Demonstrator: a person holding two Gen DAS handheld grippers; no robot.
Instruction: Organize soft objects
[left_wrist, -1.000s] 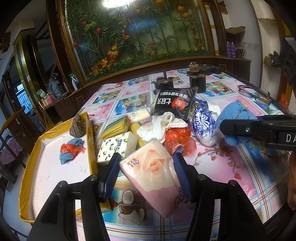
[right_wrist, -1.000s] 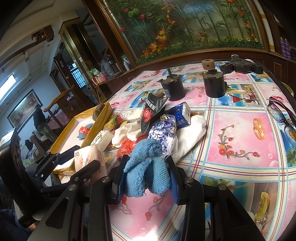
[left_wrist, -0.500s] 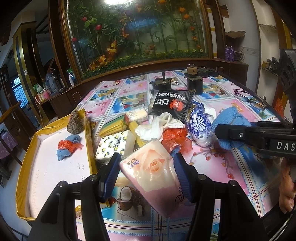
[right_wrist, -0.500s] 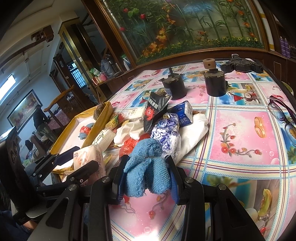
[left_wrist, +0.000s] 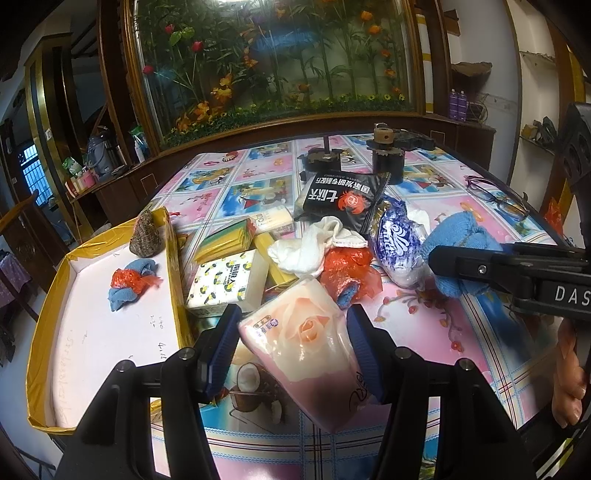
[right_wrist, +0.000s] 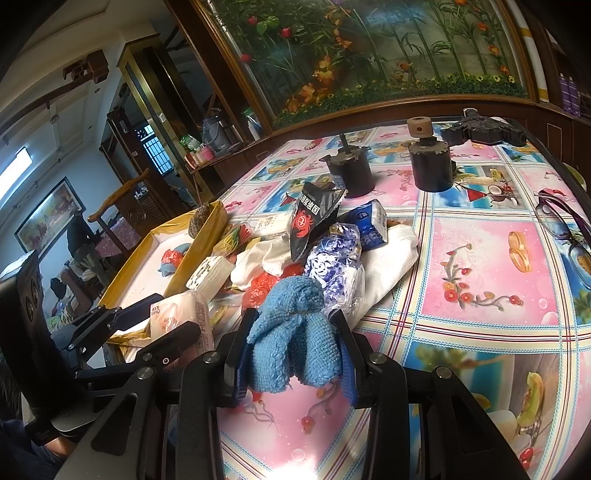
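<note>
Left gripper (left_wrist: 291, 350): pinching pink tissue pack (left_wrist: 306, 343), nearest, just right of yellow tray (left_wrist: 173, 258). Right gripper (right_wrist: 293, 350): clamped on blue knitted cloth (right_wrist: 295, 332), near the pile. Advice: carry level, lower each inside the tray wall beside the bundle (left_wrist: 129, 286), release gently.

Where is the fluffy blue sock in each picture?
Left wrist view: the blue sock is at the right, behind the other tool's black finger.
Right wrist view: the blue sock is bottom middle, squeezed in the right tool.
Shared landmark: the black crab packet.
</note>
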